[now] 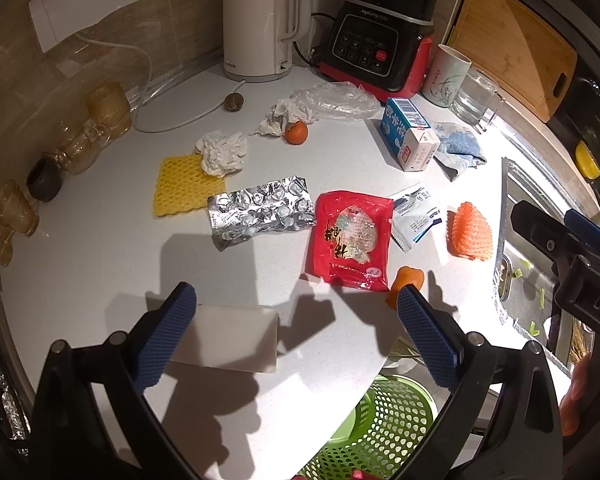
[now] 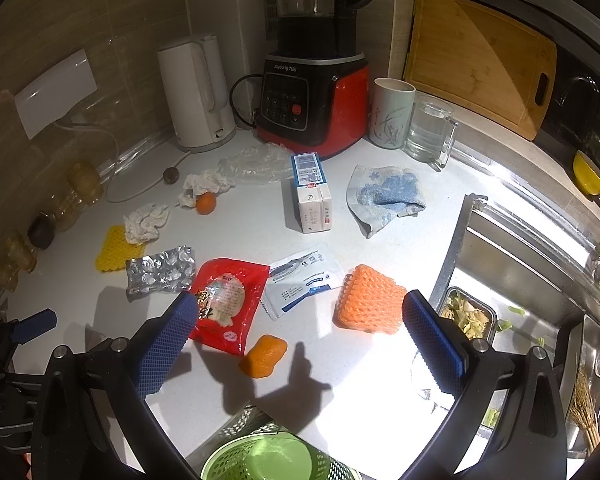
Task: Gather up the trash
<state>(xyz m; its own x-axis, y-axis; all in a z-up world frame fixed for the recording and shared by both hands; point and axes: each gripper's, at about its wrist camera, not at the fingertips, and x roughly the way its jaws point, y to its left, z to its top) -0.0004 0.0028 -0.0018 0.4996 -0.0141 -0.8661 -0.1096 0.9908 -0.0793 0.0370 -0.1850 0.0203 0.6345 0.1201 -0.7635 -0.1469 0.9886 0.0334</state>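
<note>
Trash lies scattered on the white counter (image 1: 100,264): a red snack wrapper (image 1: 350,238) (image 2: 226,304), a silver blister pack (image 1: 260,210) (image 2: 160,272), a white-blue sachet (image 1: 416,220) (image 2: 304,280), an orange foam net (image 1: 472,230) (image 2: 370,300), a yellow foam net (image 1: 182,186) (image 2: 110,250), crumpled tissues (image 1: 222,152) (image 2: 146,220), an orange peel (image 1: 406,284) (image 2: 264,356) and a clear plastic bag (image 1: 336,100). A green perforated basket (image 1: 380,428) (image 2: 268,460) sits below the counter edge. My left gripper (image 1: 296,334) is open above a white flat piece (image 1: 236,336). My right gripper (image 2: 300,344) is open above the peel.
A white kettle (image 1: 260,20), a red-black blender (image 1: 376,44), a cup (image 1: 448,76), a glass (image 1: 476,96), a milk carton (image 1: 410,140), a blue cloth (image 1: 458,148) and a small orange fruit (image 1: 296,132) stand at the back. A steel sink (image 2: 520,280) lies to the right.
</note>
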